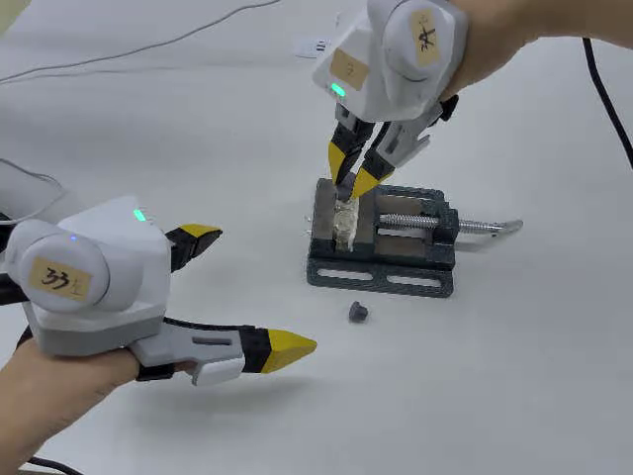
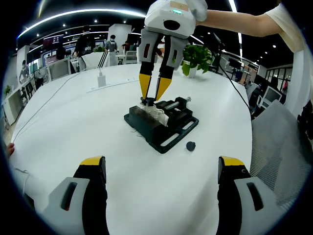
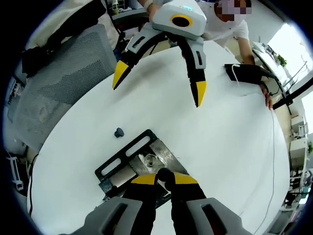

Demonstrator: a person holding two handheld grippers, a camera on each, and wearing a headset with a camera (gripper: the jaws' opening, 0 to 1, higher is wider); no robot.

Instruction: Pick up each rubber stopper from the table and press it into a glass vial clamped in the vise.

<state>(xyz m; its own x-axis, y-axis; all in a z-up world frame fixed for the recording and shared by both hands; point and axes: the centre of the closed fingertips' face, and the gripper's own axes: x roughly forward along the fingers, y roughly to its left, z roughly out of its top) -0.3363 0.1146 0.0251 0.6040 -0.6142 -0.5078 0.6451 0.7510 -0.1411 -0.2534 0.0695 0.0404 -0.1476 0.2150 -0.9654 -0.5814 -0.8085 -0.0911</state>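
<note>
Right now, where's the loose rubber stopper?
In the head view, the loose rubber stopper lies on the table just in front of the vise, to the right of the left gripper.

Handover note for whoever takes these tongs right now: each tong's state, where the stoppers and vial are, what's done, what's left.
Right tongs: shut on a held stopper, just above the vial clamped in the vise.
Left tongs: open, empty, above the table.
Loose stopper: on the table beside the vise base.
Done: one stopper picked up. Left: press it into the vial; loose stopper not yet picked.
</note>
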